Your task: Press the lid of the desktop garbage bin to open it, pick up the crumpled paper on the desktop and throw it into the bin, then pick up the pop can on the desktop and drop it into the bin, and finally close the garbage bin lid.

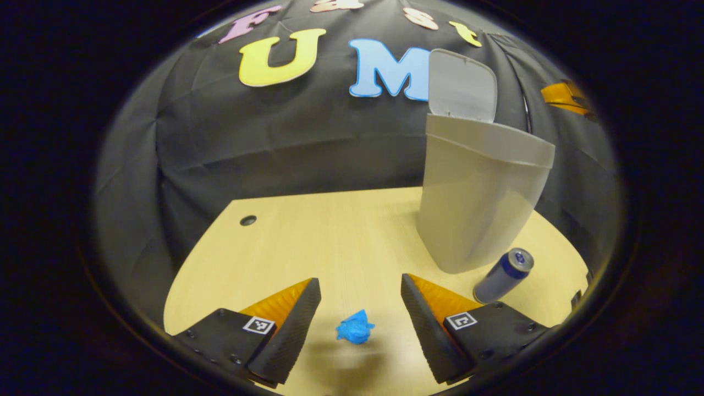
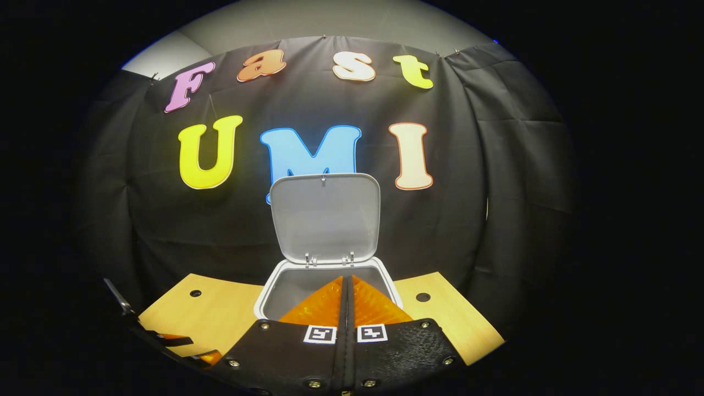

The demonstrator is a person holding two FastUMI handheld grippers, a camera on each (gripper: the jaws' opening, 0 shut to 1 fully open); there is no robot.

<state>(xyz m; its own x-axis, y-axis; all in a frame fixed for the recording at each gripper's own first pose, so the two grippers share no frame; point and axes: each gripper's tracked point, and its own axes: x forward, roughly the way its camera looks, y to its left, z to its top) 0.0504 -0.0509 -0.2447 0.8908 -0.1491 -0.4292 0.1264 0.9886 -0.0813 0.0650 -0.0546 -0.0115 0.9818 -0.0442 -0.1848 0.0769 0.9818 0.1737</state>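
In the left gripper view a small blue crumpled paper (image 1: 355, 328) lies on the wooden desk between the fingers of my open left gripper (image 1: 360, 294), touching neither. The grey bin (image 1: 478, 203) stands to the right with its lid (image 1: 462, 85) raised upright. A blue-topped pop can (image 1: 503, 276) lies tilted at the bin's foot, beside my right finger. In the right gripper view my right gripper (image 2: 346, 286) is shut with nothing in it, hovering just above the bin's open mouth (image 2: 294, 289). The lid (image 2: 324, 217) stands open behind it.
The wooden desk (image 1: 330, 236) has a small round cable hole (image 1: 248, 220) at the left. In the right gripper view two such holes (image 2: 195, 293) flank the bin. Part of the left gripper (image 2: 165, 338) shows at the lower left edge there.
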